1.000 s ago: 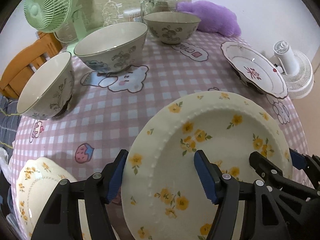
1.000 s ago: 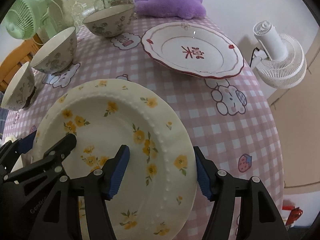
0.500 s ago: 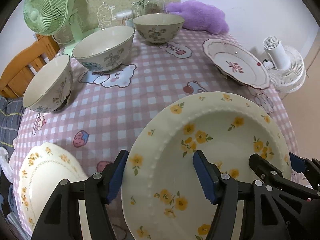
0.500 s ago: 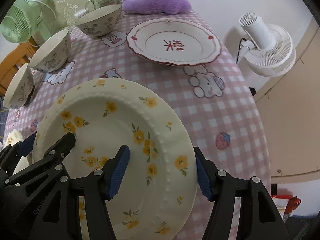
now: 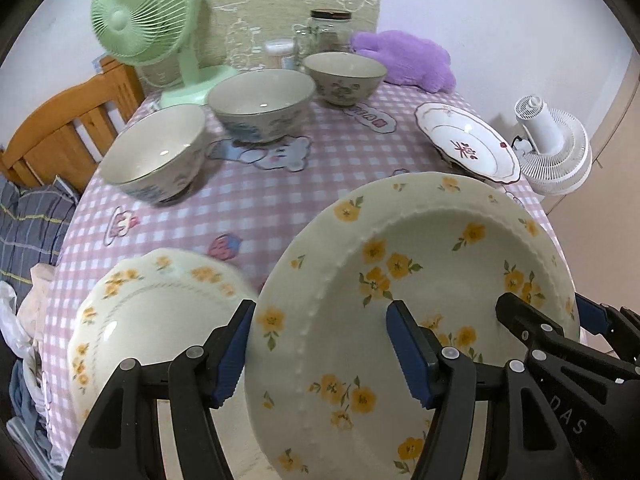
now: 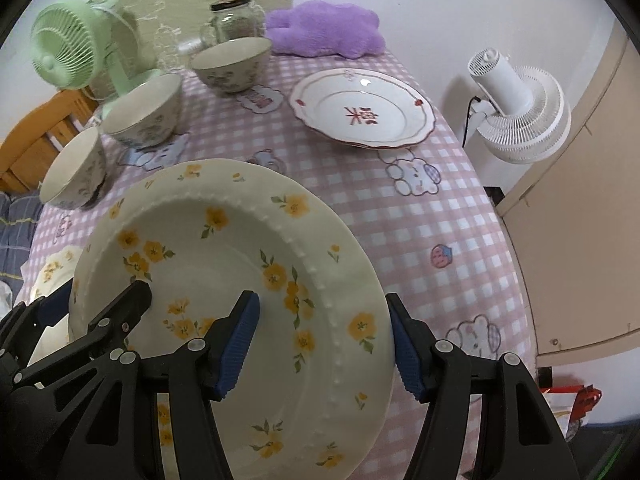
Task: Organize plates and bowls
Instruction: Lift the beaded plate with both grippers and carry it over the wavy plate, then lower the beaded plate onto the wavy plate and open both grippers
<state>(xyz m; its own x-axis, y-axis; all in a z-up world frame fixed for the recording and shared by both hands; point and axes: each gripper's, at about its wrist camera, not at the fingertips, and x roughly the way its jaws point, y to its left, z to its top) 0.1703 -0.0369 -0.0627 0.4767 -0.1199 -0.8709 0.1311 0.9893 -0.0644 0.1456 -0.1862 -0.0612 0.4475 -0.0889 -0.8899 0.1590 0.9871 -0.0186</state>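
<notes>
Yellow-flowered plate (image 5: 420, 280) hangs above the desk (image 5: 320, 168), left claw (image 5: 320, 352) and right claw (image 6: 324, 340) each clamped on its rim.

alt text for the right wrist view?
Both grippers, right and left, clamp opposite rims of a cream plate with yellow flowers, tilted above a pink checked tablecloth. Behind sit three bowls, a red-trimmed white plate and a green fan.

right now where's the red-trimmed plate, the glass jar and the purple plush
red-trimmed plate (image 6: 362, 114), right wrist view, centre motif
glass jar (image 6: 236, 20), right wrist view, glass body
purple plush (image 6: 324, 32), right wrist view, middle
</notes>
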